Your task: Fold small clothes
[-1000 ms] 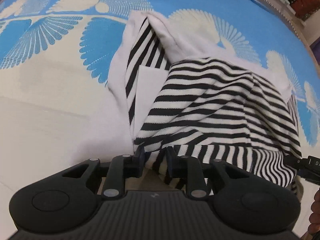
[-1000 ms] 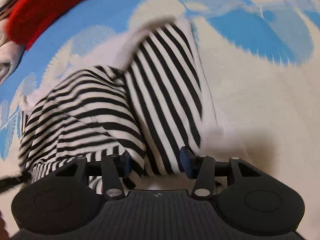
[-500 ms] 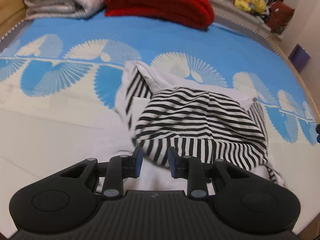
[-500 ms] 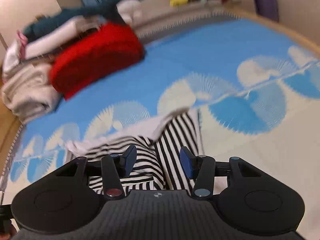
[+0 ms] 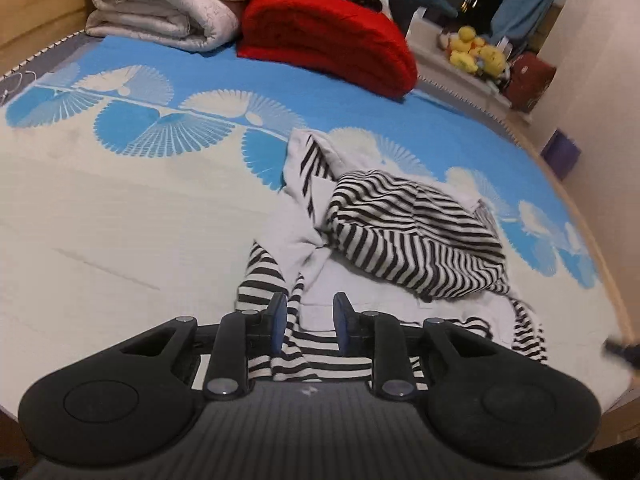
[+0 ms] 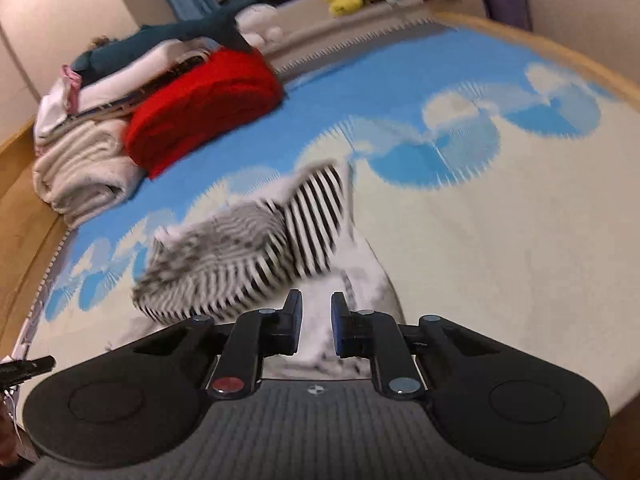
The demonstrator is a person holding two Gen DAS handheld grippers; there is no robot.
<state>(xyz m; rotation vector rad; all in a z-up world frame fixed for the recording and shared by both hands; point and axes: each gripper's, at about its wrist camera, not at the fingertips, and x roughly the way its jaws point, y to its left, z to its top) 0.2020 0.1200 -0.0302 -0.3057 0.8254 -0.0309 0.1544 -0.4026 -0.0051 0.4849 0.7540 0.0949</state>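
Left wrist view: left gripper [image 5: 306,322] sits slightly apart over the striped garment [image 5: 412,236] bunched mid-bed [image 5: 120,220]. Right gripper [image 6: 315,330] is closing, nothing visibly pinched. Looks mid-fold; next probably needs regrabbing the near hem.

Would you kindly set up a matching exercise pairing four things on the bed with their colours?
Things:
1. folded blanket
2. crumpled garment
3. rolled quilt
4. soft toys

Colours:
A. yellow
B. cream
C. red
D. black and white stripes

Pairs: 1-C, 2-D, 3-B, 4-A
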